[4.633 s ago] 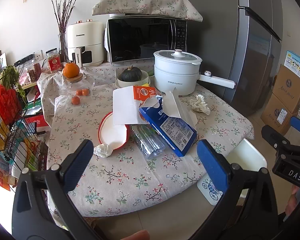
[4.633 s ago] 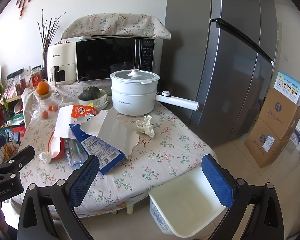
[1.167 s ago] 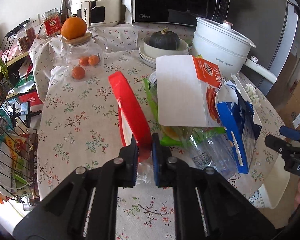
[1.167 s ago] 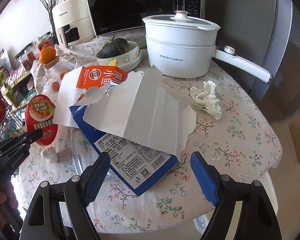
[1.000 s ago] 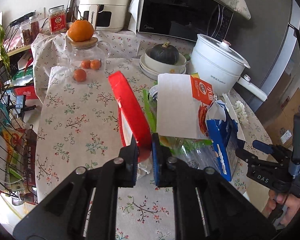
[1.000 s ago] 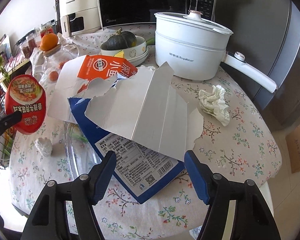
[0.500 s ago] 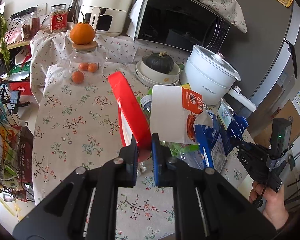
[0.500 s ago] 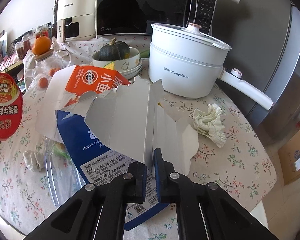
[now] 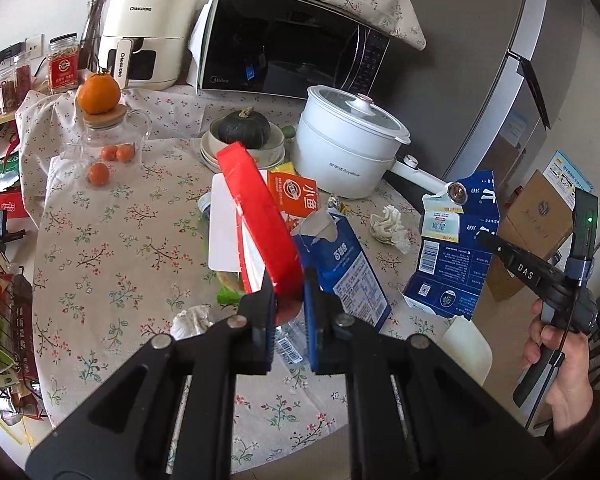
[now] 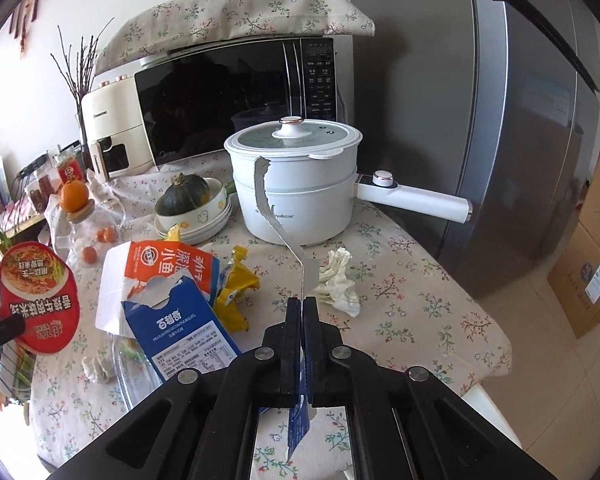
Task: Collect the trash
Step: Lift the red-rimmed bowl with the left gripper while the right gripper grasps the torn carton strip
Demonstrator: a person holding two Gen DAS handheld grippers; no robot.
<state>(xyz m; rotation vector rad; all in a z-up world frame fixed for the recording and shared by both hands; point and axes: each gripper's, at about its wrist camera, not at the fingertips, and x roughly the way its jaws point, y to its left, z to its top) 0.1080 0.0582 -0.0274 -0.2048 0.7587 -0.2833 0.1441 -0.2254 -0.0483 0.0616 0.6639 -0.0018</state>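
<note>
Left gripper [image 9: 288, 304]: jaws nearly closed, clamped on the rim of a red noodle-cup lid [image 9: 260, 220], held edge-on and raised off the table [image 9: 112, 264]. Just ahead and below it: blue biscuit box [image 9: 342, 268], orange-and-white carton [image 9: 296, 196], clear plastic bottle partly hidden under the fingers, crumpled white tissue [image 9: 190, 320] to its lower left. Farther ahead: white electric pot [image 9: 346, 152], dark squash in a bowl [image 9: 244, 130].

Right gripper [image 10: 302, 312]: jaws fully closed, pinching a torn blue-and-white carton sheet [image 9: 456, 240], seen edge-on from its own camera, lifted clear of the table. Just beyond its tips: crumpled tissue [image 10: 338, 276]. To its left: yellow wrapper [image 10: 234, 284], biscuit box, carton
</note>
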